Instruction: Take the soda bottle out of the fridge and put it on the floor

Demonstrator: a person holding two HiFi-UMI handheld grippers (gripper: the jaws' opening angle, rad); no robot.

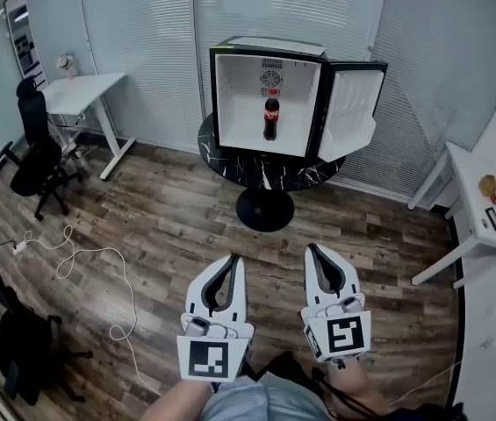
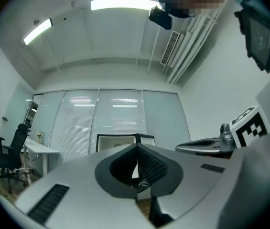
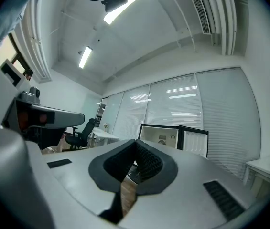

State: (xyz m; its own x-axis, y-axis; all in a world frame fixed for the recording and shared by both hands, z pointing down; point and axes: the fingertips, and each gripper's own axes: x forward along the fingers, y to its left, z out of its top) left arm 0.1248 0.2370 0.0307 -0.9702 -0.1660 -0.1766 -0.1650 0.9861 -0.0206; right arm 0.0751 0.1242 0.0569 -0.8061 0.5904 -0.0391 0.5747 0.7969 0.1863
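A dark soda bottle (image 1: 270, 115) with a red label stands upright inside the small white fridge (image 1: 268, 152), whose door (image 1: 354, 112) hangs open to the right. The fridge sits on a round black marble table (image 1: 265, 172). My left gripper (image 1: 233, 259) and right gripper (image 1: 312, 249) are side by side low in the head view, well short of the table, both shut and empty. In the left gripper view the fridge (image 2: 118, 142) shows beyond the closed jaws. The open fridge (image 3: 163, 136) stands ahead in the right gripper view too; the bottle is hidden behind the jaws there.
Wood floor (image 1: 168, 226) lies between me and the table. A white desk (image 1: 81, 95) and a black office chair (image 1: 37, 152) stand at the left, another chair (image 1: 10, 340) at lower left. A white cable (image 1: 89, 261) trails on the floor. A white desk (image 1: 485, 209) is at the right.
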